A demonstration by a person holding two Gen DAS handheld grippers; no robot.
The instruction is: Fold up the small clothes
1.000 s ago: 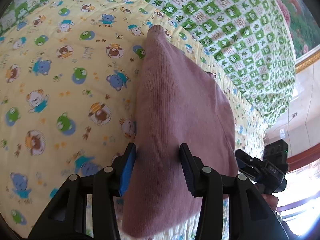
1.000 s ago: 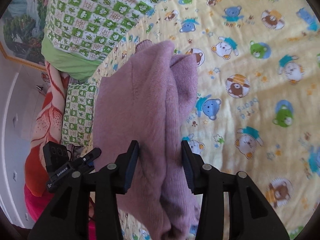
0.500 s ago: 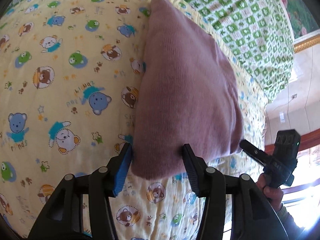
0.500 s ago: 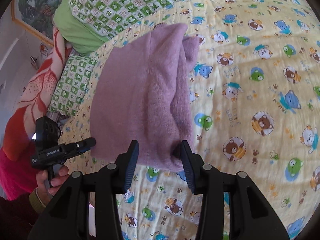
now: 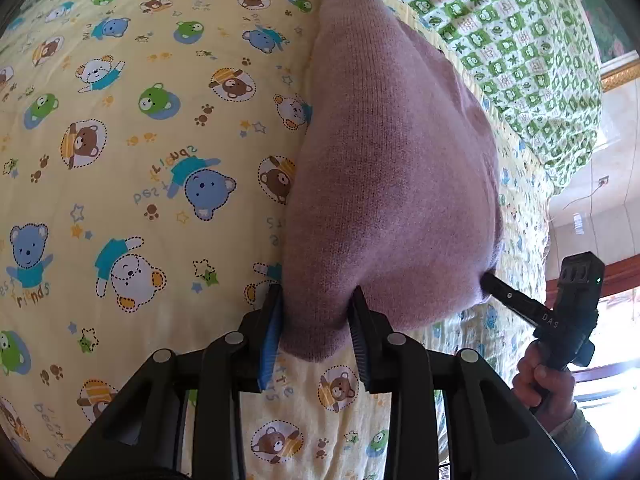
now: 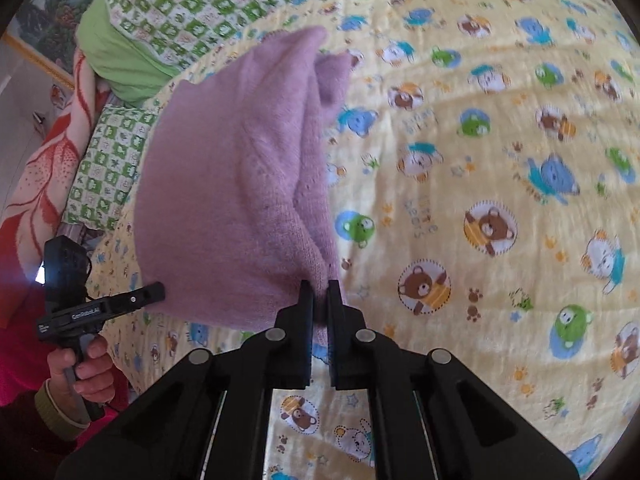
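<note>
A folded mauve knit garment (image 5: 392, 168) lies on the yellow bear-print bed sheet (image 5: 120, 160); it also shows in the right wrist view (image 6: 236, 200). My left gripper (image 5: 316, 320) has closed partway on the garment's near corner, and its jaws press the fabric from both sides. My right gripper (image 6: 320, 296) is shut on the other near corner, with a thin fold pinched between its jaws. Each gripper appears in the other's view: the right one (image 5: 520, 304) touches the garment's right edge, the left one (image 6: 132, 300) its left edge.
A green checked quilt (image 5: 500, 32) lies bunched along the far side of the bed, also in the right wrist view (image 6: 180, 12). A red and white floral blanket (image 6: 44, 152) lies at the left. A wall and a window (image 5: 608, 380) are beyond the bed's edge.
Both grippers have drawn back to the garment's near edge and closed on its two near corners. The right jaws went from wide open to shut; the left jaws narrowed onto the fabric.
</note>
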